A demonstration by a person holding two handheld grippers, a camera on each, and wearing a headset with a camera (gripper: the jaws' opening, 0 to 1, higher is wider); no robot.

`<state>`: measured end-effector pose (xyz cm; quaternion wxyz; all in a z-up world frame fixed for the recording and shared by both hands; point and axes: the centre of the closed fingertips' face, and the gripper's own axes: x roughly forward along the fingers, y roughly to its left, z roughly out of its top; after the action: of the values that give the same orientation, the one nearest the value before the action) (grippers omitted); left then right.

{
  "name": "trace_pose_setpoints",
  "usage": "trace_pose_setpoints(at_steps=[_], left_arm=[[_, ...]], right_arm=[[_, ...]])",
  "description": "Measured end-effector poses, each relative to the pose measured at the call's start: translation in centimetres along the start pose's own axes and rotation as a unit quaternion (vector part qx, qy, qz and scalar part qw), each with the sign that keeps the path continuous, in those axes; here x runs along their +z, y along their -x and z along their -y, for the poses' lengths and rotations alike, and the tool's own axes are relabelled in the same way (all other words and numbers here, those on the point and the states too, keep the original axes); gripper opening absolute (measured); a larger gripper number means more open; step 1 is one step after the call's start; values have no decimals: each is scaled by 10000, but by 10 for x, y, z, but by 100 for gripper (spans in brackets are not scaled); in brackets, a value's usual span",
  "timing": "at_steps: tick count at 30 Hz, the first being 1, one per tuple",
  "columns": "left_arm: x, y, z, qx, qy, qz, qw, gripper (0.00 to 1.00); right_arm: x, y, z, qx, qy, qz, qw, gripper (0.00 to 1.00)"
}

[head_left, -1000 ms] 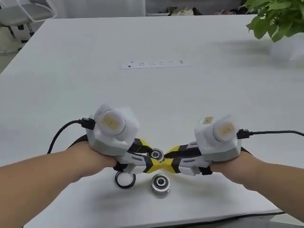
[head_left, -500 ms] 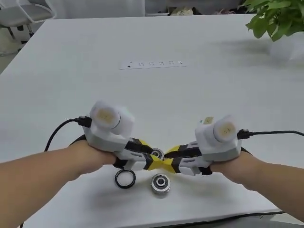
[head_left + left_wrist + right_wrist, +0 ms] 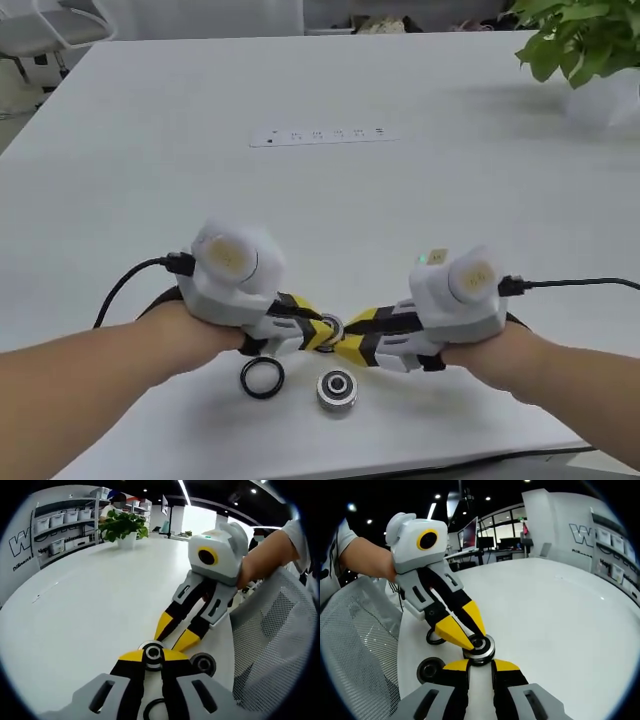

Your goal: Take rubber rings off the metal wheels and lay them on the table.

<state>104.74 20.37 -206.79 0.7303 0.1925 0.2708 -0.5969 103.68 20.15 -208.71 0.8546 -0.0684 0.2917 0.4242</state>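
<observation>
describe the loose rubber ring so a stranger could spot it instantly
On the white table, look near the front edge, just nearer the person than where the left gripper and right gripper meet on a small wheel. Two round things lie there: the rubber ring is the left one, a thin black hoop with table showing through it, unlike the solid metal wheel beside it.

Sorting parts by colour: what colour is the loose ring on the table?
The ring is black, clearest in the head view.

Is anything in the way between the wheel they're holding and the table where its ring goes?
Nothing visible. The held wheel hangs over the table; a loose ring and a second wheel lie close by, nearer the person.
</observation>
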Motion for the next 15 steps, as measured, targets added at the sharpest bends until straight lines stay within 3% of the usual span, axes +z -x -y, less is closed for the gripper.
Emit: trace_pose_setpoints(at_steps=[1,4,10,13,15], left_arm=[[0,0,0,39,-189,11,9998,7],[0,1,1,99,-350,45,9993,7],[2,0,3,220,-960,4,9951,7],[3,1,3,256,-1060,-29,9940,6],[4,1,2,244,-876,0,9959,6]], right_arm=[[0,0,-1,6,-1,-6,10000,14],[0,-1,-1,-33,112,-50,9999,14],[-1,-1,-1,-58,143,-107,9998,13],[-2,0,-1,-69,136,-135,9998,11],[-3,0,-1,-66,124,-158,9998,8]])
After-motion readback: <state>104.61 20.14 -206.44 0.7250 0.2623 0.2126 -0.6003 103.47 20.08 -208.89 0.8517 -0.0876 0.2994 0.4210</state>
